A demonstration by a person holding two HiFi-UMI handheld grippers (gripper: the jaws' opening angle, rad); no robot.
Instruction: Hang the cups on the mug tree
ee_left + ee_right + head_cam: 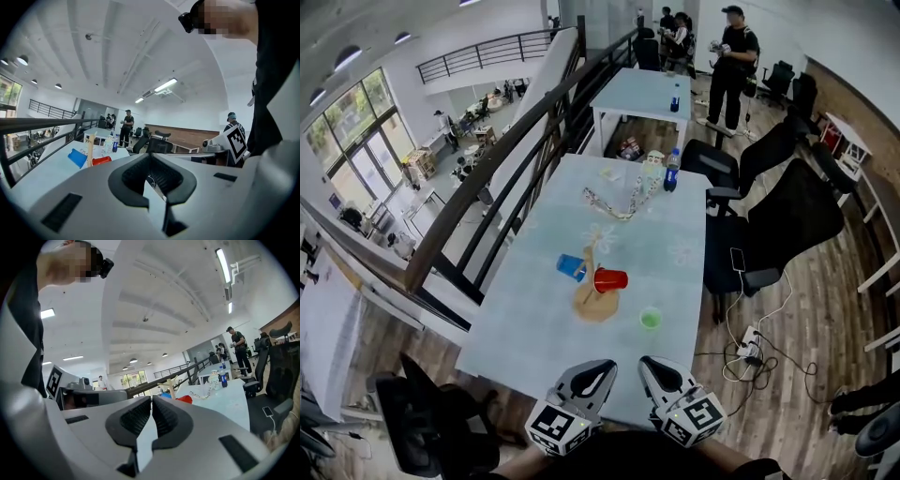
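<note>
Both tools hang low over the near edge of the pale blue worktop point(525, 328). The left tool point(592, 373) is clenched on nothing, and the right tool point(658, 370) is likewise clenched and empty. The pale wooden mug tree point(590, 281) stands mid-worktop with a blue plastic cup point(571, 267) on its left side and a red plastic cup point(610, 279) on its right. A green plastic cup point(651, 319) sits upright on the worktop near the tree's base, toward the right edge.

Likely trouble: a tool reaching for the green plastic cup could clip the red plastic cup close by or tip the light tree. A hard pinch could also squash or skid the thin cup.

Which pegs are free, and how the hung cups seat, is too small to tell. Neither gripper view shows the green plastic cup.
</note>
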